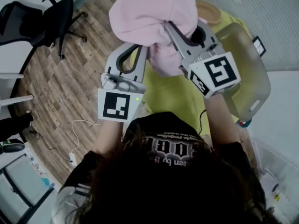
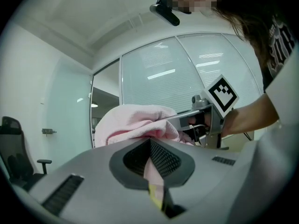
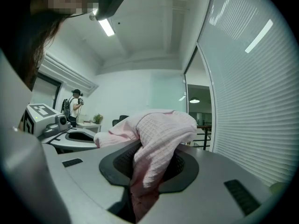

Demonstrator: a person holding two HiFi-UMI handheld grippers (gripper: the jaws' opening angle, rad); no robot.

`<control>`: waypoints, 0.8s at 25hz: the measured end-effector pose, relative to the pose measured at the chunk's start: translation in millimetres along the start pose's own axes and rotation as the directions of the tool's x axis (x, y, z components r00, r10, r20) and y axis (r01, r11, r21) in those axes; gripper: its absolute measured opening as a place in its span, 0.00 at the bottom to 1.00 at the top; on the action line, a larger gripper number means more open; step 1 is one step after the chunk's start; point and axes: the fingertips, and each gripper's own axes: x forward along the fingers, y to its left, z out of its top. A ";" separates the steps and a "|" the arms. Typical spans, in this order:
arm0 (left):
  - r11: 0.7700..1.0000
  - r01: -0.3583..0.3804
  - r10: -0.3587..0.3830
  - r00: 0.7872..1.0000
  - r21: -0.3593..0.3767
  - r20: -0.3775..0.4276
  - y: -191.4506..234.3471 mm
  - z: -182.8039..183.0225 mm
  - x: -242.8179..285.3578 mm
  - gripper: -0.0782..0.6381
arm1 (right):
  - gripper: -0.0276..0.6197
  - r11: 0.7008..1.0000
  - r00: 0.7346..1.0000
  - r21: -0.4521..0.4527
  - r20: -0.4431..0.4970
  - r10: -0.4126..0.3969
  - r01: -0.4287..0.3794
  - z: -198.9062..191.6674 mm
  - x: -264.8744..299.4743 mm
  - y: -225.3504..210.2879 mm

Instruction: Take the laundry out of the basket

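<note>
Above the plank floor (image 1: 70,85) hangs pink laundry (image 1: 149,10).

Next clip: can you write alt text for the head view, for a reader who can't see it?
Seen from above, the left gripper and right gripper each clamp one pink cloth, held over yellow fabric and a translucent basket at right. A wood floor and an office chair lie at left.
</note>
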 end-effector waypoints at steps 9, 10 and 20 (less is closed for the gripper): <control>1.000 -0.003 0.004 0.999 0.012 -0.042 -3.4 -19.8 -9.1 0.11 | 0.22 0.997 0.996 0.068 -0.087 -0.033 0.039 -61.2 -5.8 2.8; 1.000 -0.003 0.004 0.999 0.011 -0.043 -2.7 -20.3 -8.7 0.11 | 0.22 0.996 0.995 0.072 -0.094 -0.036 0.043 -66.4 -6.0 3.1; 1.000 0.027 -0.027 0.999 0.006 -0.026 -9.5 -23.9 -3.3 0.11 | 0.21 0.989 0.986 0.113 -0.146 -0.082 0.099 -114.8 -17.6 5.9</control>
